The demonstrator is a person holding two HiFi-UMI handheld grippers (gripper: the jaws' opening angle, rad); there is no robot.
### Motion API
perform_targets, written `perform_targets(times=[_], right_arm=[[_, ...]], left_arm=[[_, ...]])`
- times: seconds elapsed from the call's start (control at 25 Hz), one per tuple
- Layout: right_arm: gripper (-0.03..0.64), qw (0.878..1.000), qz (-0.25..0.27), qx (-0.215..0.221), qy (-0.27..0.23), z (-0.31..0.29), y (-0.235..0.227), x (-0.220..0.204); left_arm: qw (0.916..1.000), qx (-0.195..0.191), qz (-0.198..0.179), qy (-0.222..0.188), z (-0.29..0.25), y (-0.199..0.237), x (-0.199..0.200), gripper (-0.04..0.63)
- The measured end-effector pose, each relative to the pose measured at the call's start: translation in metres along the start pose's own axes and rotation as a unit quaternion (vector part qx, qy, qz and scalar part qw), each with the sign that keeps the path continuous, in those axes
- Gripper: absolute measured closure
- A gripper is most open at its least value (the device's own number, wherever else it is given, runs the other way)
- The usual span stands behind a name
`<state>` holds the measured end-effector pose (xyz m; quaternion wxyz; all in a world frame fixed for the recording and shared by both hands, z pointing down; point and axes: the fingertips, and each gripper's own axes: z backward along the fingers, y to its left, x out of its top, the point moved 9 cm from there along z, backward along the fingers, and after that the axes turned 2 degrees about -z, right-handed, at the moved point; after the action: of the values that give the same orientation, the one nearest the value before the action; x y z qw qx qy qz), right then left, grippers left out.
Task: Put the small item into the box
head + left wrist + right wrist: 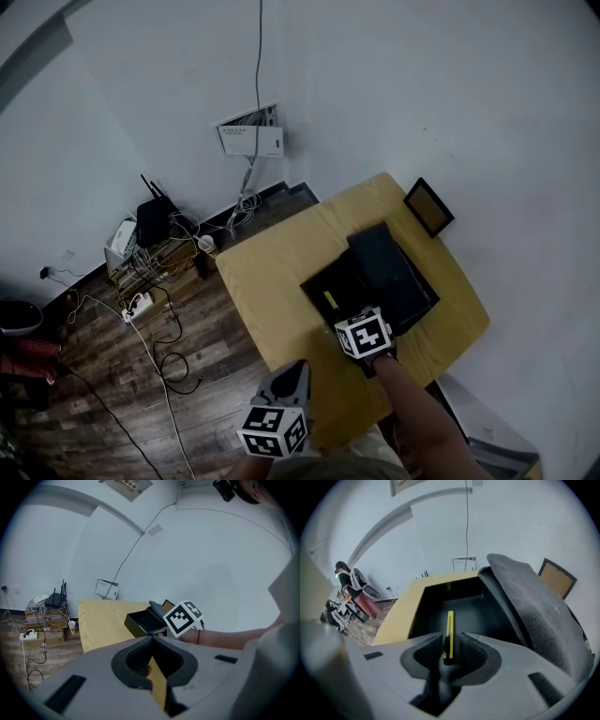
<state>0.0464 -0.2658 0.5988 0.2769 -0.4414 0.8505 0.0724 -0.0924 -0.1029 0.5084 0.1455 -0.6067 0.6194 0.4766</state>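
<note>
Status: transport is nearly complete and release is pending.

1. My right gripper (449, 645) is pinched on the knife (449, 627), a slim yellow cutter. It is held edge-up between the pads, with its front end reaching past them.
2. The knife points into the open black box (487, 616) and shows against the box floor. From this I judge it is over the cavity. I cannot tell whether it touches the floor.
3. The box floor looks bare, so nothing has been placed in it yet.
4. The grey-lined lid (534, 616) stands raised on the right side of the box, leaving the opening free.
5. The box sits toward the far right of the yellow surface (272, 281).
6. My left gripper (151, 638) hangs over the near edge of the surface, well apart from the box. Its tips are pressed together. A tan strip shows in the slit behind them, and I cannot tell whether that is a held thing or the surface seen through the gap.

Remaining steps: lower the knife, spread the right gripper and back it out. No lid step is specified.
</note>
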Motion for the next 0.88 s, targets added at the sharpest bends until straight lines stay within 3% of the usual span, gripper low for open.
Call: perform_targets(times=[0.44,0.88], right_arm=[[0.525,0.995,-0.053,-0.018,-0.087,0.059,0.020,-0.009],[0.573,0.970,-0.093,-0.033,-0.223,0.148,0.071,-0.034]], left_arm=[[0.9997,-0.010,-0.012,-0.019,0.026,-0.005,0.000,0.592],[0.9983,-0.037,-0.031,-0.033,0.050,-0.016,0.002,0.592]])
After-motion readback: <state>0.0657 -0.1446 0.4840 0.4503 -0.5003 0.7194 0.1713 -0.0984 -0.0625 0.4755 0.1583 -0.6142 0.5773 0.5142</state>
